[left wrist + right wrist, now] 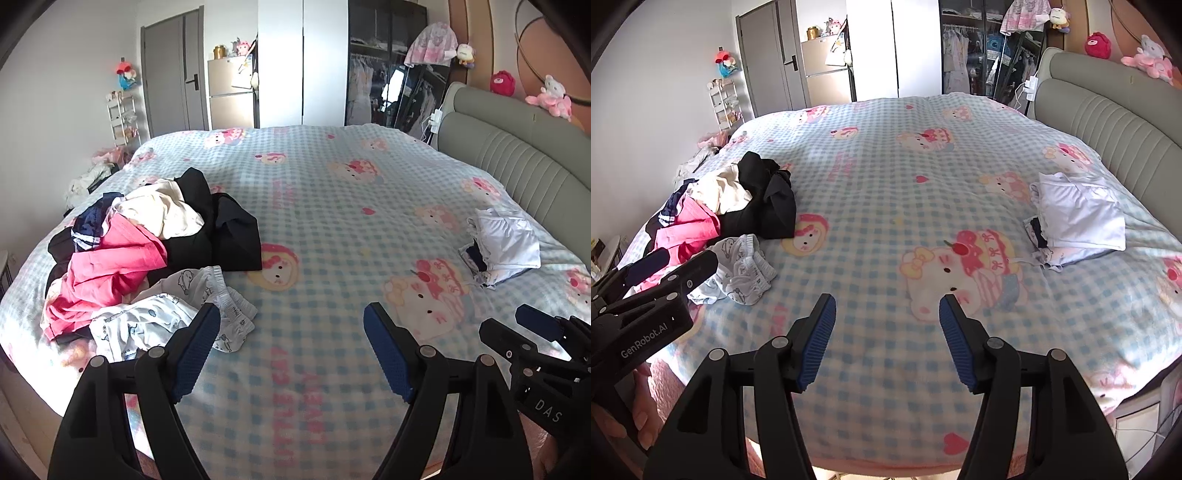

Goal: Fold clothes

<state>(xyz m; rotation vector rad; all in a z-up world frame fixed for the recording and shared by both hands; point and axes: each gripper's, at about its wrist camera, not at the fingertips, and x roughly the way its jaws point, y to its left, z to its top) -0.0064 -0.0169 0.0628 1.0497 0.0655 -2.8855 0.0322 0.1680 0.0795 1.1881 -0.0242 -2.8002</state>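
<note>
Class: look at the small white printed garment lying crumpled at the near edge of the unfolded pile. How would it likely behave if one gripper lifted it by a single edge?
The white printed garment would probably droop and unfurl, since it lies crumpled in soft folds. It looks thin, so likely light. Its gathered waistband may bunch when pinched.

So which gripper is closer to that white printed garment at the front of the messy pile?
Left. The left gripper hangs open right beside the white printed garment, one finger at its edge. The right gripper is open over bare blanket, farther away.
</note>
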